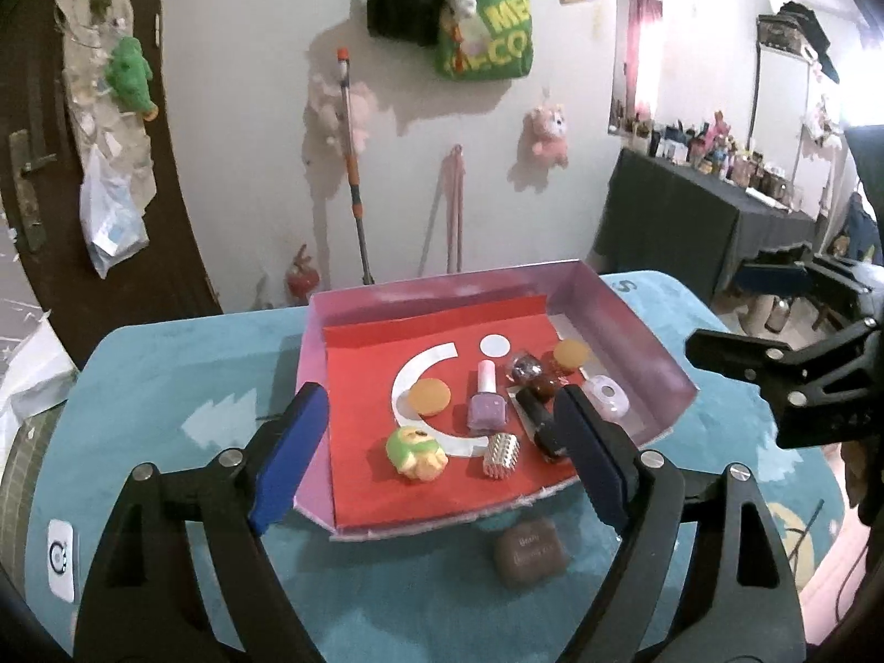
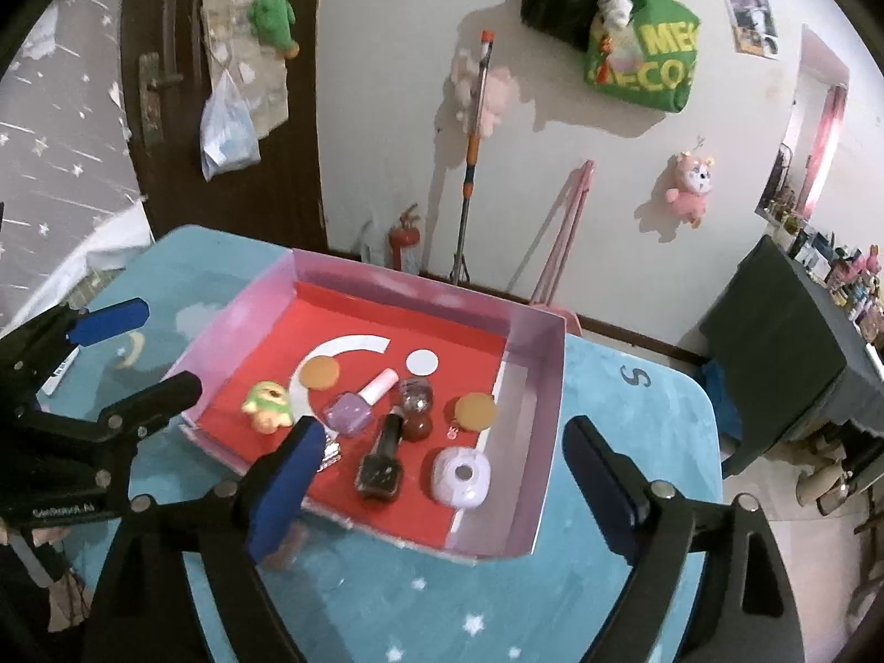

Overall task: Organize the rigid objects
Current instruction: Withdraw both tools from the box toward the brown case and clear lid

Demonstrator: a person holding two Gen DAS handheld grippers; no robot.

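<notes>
The left hand-held gripper (image 1: 442,447) and the right hand-held gripper (image 2: 442,480) both stand wide open, holding nothing. The small things (a purple nail polish bottle (image 1: 487,403), a green toy (image 1: 418,451)) lie in the pink box (image 1: 635,326) on the blue surface (image 1: 166,387).

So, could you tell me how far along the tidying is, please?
Mostly done: the nail polishes, orange discs, green toy and other small items lie in the pink box. Nothing is in hand; the left gripper and right gripper are open and empty. Left: the brown piece on the mat.
</notes>
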